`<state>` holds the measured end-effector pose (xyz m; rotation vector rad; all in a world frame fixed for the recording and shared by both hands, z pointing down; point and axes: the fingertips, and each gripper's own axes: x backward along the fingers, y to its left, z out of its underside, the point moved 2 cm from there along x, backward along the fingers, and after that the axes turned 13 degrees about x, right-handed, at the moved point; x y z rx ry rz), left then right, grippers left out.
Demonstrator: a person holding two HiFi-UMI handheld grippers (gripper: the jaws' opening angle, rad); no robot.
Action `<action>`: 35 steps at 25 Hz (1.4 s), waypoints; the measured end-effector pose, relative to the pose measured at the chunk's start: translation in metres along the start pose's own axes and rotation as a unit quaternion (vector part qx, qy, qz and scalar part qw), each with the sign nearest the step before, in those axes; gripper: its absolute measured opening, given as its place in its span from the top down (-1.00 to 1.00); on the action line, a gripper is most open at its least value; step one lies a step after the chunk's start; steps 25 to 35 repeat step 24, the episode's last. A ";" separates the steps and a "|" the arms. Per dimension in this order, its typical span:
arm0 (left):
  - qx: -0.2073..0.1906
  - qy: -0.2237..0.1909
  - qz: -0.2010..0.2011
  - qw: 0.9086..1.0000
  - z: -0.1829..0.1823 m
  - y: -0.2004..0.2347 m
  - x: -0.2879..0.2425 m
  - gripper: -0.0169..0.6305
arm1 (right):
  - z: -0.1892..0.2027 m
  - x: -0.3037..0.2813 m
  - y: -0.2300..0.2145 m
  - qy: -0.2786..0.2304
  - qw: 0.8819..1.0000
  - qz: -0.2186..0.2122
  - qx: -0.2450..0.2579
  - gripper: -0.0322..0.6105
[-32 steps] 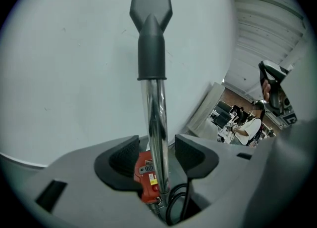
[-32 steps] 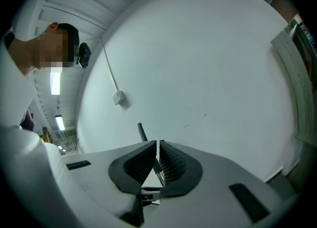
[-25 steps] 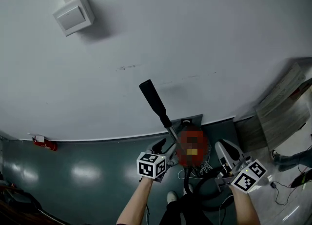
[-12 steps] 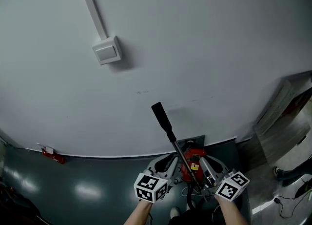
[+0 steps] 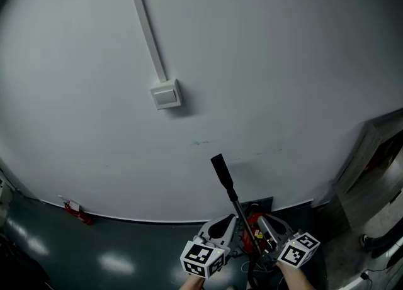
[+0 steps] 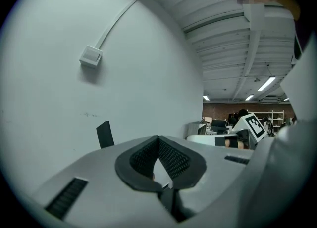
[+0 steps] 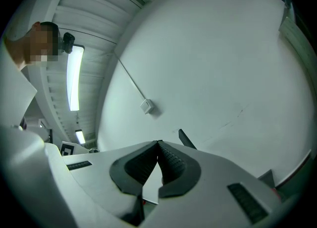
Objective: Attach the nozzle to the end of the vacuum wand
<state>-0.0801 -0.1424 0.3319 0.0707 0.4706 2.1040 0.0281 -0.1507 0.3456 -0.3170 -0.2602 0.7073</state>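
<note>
Background: plain pale grey wall [image 5: 271,62], crossed by a white cable conduit [image 5: 146,27] running down to a small white switch box [image 5: 166,95]; dark green glossy floor [image 5: 107,254] below.

Located low centre, against the wall: thin metal vacuum wand [image 5: 244,216], capped by a flat black plastic nozzle [image 5: 221,170]. Long axis near upright, leaning slightly left; nozzle end uppermost, foot down by the red vacuum body [image 5: 257,227]. Nozzle apparently seated on the wand already; joint too small to confirm.

Left claw [image 6: 158,138]: pressed together at the tips, nothing pinched. Right claw [image 7: 158,143]: likewise tip to tip, empty. Both flanking the wand's lower end, apart from it.

Handling, as judged: rigid and light, but top-heavy on a long lever; smooth tube prone to slipping or rolling. Best taken on the tube just under the nozzle, with a second hold low down. Push along the axis, not across.
</note>
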 end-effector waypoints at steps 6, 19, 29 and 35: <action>0.003 -0.011 0.000 1.000 -0.005 -0.009 0.008 0.93 | -0.005 -0.001 0.010 0.000 1.000 -0.007 -0.001 0.85; 0.010 -0.019 -0.021 1.000 -0.008 -0.002 0.020 0.93 | -0.005 -0.006 0.018 0.003 1.000 -0.023 0.000 0.85; 0.011 -0.021 -0.029 0.999 -0.006 0.003 0.021 0.93 | -0.005 -0.011 0.020 0.002 0.999 -0.034 0.004 0.85; 0.011 -0.021 -0.029 0.999 -0.006 0.003 0.021 0.93 | -0.005 -0.011 0.020 0.002 0.999 -0.034 0.004 0.85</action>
